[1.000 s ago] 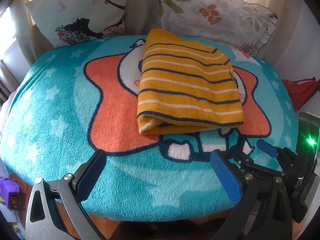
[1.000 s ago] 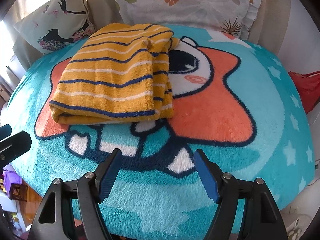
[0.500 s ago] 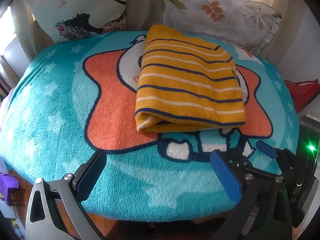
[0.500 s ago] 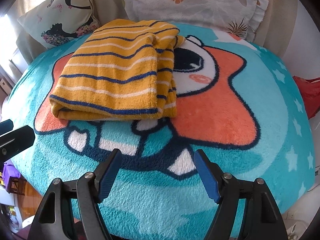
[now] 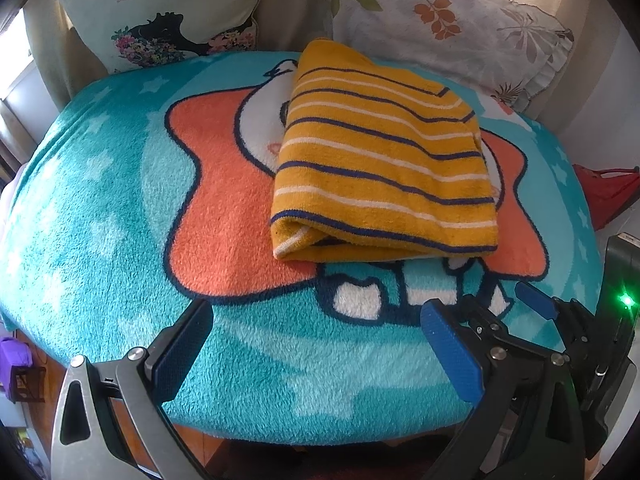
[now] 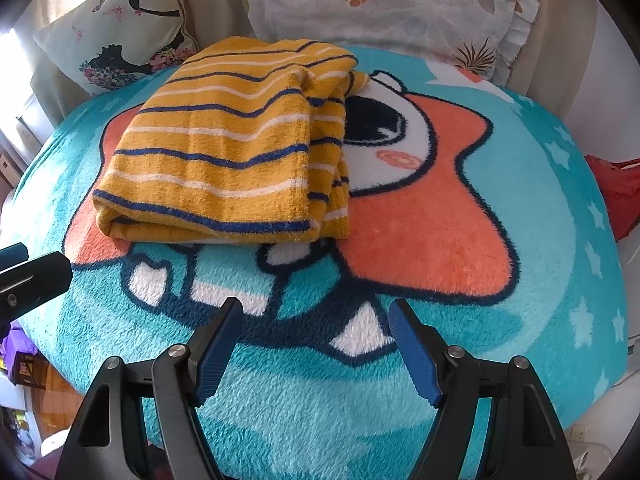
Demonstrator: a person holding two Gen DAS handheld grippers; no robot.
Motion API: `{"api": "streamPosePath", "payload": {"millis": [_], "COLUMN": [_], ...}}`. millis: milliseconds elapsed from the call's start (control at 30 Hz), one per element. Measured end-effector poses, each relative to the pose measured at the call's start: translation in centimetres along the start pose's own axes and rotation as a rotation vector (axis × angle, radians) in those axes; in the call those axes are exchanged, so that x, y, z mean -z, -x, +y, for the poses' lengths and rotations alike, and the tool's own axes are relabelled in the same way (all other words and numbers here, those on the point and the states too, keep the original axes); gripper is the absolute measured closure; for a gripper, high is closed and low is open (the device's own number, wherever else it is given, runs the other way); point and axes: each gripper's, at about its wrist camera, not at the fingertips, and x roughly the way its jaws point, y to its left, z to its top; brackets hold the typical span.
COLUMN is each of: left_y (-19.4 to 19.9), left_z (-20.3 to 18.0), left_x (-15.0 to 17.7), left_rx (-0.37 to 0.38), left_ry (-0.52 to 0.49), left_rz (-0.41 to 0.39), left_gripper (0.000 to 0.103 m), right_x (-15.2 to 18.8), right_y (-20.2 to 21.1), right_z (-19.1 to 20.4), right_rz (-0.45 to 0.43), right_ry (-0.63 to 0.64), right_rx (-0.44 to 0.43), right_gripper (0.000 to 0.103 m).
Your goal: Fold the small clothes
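A yellow garment with navy and white stripes lies folded into a thick rectangle on a teal fleece blanket with an orange star cartoon. Its folded edge faces me. My left gripper hangs open over the blanket's near edge, well short of the garment, with nothing between its blue pads. To its right, my right gripper is open too and empty, also short of the garment. The left gripper's finger shows at the left edge of the right wrist view.
Two printed cushions lean against the back behind the blanket. A red bag lies off the right side. Purple clutter sits on the floor at lower left. The blanket's near edge drops off just below the grippers.
The scene sits slightly lower in both views than a second ago. Both grippers stay open, and the garment has not moved.
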Motion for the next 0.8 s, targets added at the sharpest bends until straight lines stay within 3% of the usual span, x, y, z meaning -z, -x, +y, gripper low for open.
{"api": "streamPosePath", "payload": {"millis": [800], "left_y": [-1.1], "left_z": [0.5], "left_x": [0.4], "left_rx": [-0.002], "left_ry": [0.035], "left_rz": [0.041], "left_gripper": [0.000], "right_x": [-0.1], "right_y": [-0.7], "right_z": [0.3], "right_rz": [0.015], "right_ry": [0.019], "right_rx": [-0.005], "right_gripper": [0.023]}}
